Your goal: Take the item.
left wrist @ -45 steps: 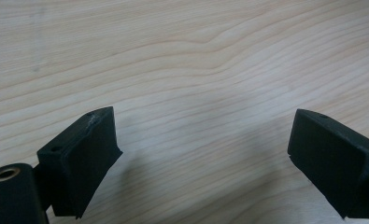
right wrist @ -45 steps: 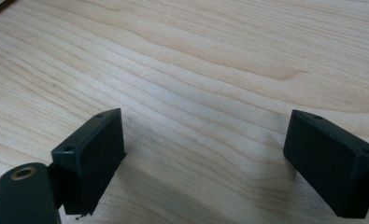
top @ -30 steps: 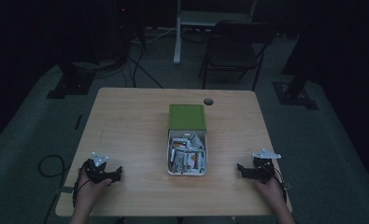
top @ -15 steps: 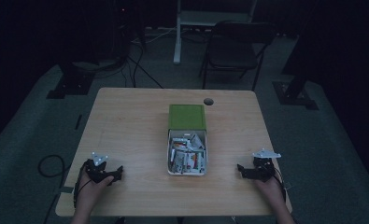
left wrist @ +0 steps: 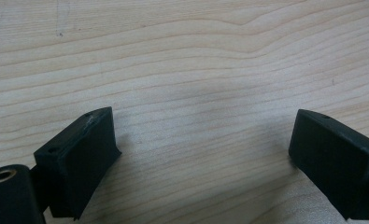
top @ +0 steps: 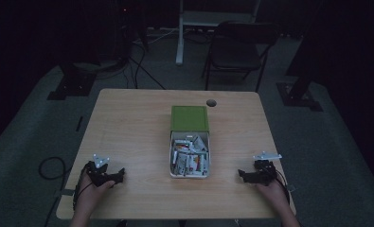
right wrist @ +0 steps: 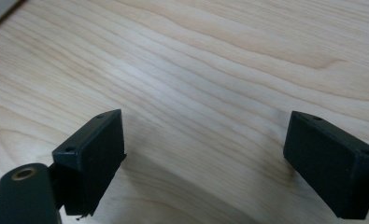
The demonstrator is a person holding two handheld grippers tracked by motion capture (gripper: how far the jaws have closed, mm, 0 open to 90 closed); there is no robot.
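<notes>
Two grippers rest near the person's edge of the table [top: 128, 123], one on each side of the open box [top: 189, 156], which serves as the landmark for this report.

High view: the box sits at the table's middle, its green lid [top: 189, 118] folded flat on the far side and its white tray heaped with small packets [top: 188, 158]. The left gripper [top: 120, 174] lies well to the left of the box and nearer the person; the right gripper [top: 241, 174] lies well to the right of it, likewise nearer the person. Each points inward toward the box. Neither touches it.

Left gripper view: the jaws stand wide apart over bare wood, with nothing between them and nothing touching the pads.

Right gripper view: the jaws are likewise spread wide over bare wood and hold nothing. A pale edge shows at the upper left corner; what it belongs to cannot be determined.

Assessment: the packets appear light, thin and loosely piled, probably slippery in their wrappers, so a single one is best pinched by a raised edge or corner rather than across its flat face. The box itself looks light and stiff and could slide when nudged; a hold on its side rim would steady it.
</notes>
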